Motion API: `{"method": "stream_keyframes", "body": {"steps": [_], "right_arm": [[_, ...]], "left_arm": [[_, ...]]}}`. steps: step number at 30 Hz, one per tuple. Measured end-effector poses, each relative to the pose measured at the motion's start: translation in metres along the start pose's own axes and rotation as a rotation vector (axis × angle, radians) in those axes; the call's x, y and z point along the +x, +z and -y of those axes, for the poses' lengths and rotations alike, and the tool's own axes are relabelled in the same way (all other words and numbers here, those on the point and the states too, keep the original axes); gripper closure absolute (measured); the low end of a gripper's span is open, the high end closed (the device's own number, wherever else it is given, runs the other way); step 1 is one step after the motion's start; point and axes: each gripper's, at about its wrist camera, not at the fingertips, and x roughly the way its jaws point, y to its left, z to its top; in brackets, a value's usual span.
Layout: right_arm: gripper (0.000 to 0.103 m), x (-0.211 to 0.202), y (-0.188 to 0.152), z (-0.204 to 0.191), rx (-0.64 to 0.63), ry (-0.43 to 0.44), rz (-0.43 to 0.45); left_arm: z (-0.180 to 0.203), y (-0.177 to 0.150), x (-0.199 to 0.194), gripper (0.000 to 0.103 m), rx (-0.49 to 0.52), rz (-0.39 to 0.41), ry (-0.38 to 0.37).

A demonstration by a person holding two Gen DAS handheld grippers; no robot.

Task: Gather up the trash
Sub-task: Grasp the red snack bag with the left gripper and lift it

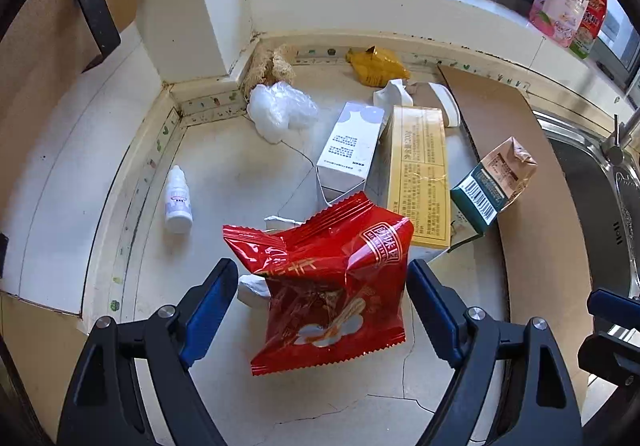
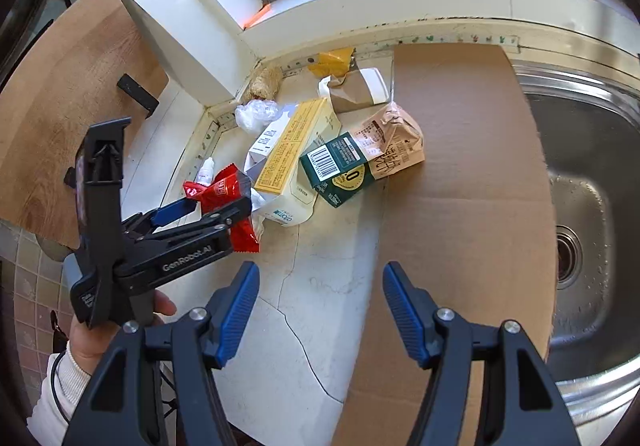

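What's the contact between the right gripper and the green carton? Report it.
Apart. The right wrist view shows bare counter between the right gripper and the green carton.

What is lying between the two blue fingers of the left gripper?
A crinkled red foil snack wrapper lies between the left gripper fingers; neither pad visibly presses it. The left wrist view shows this best.

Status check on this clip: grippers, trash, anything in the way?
Left hand-held gripper open around red snack wrapper, pads clear of it. Right hand-held gripper open, empty. Cartons piled behind; nothing blocking.
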Motion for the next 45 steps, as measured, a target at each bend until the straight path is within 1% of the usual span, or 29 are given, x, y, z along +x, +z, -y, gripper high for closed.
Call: {"method": "stream_keyframes", "body": {"steps": [3,6,7,11,13,14,16,24,28,32,38,45], "right_arm": [[0.039,0.01,0.003,0.002,-0.016,0.012,-0.023],[0.039,0.019,0.004,0.003,-0.02,0.024,-0.045],[0.039,0.021,0.004,0.003,-0.022,0.028,-0.049],[0.039,0.028,0.005,-0.002,-0.039,0.041,-0.062],[0.038,0.031,0.006,-0.007,-0.049,0.049,-0.067],[0.038,0.033,0.007,-0.009,-0.052,0.053,-0.07],[0.038,0.036,0.008,-0.015,-0.061,0.062,-0.074],[0.038,0.063,0.013,-0.04,-0.073,0.121,-0.108],[0.038,0.085,0.016,-0.048,-0.05,0.154,-0.134],[0.038,0.107,0.02,-0.051,-0.011,0.176,-0.15],[0.039,0.134,0.021,-0.054,0.044,0.195,-0.165],[0.038,0.15,0.016,-0.057,0.078,0.213,-0.12]], "left_arm": [[-0.003,0.001,0.004,0.02,-0.036,0.009,-0.004],[-0.008,0.001,0.004,0.033,-0.064,0.015,-0.006],[-0.009,0.001,0.005,0.035,-0.065,-0.004,-0.016],[-0.014,-0.005,-0.001,0.043,-0.078,0.011,-0.041],[-0.017,-0.009,-0.007,0.052,-0.082,0.02,-0.052],[-0.019,-0.013,-0.011,0.053,-0.086,0.026,-0.053],[-0.023,-0.021,-0.022,0.054,-0.089,0.038,-0.056],[-0.047,-0.072,-0.063,0.054,-0.124,0.067,0.0],[-0.058,-0.102,-0.072,0.054,-0.148,0.045,0.045],[-0.07,-0.125,-0.077,0.054,-0.193,0.021,0.059],[-0.088,-0.139,-0.085,0.054,-0.251,0.022,0.1],[-0.099,-0.146,-0.089,0.054,-0.28,0.009,0.14]]}}
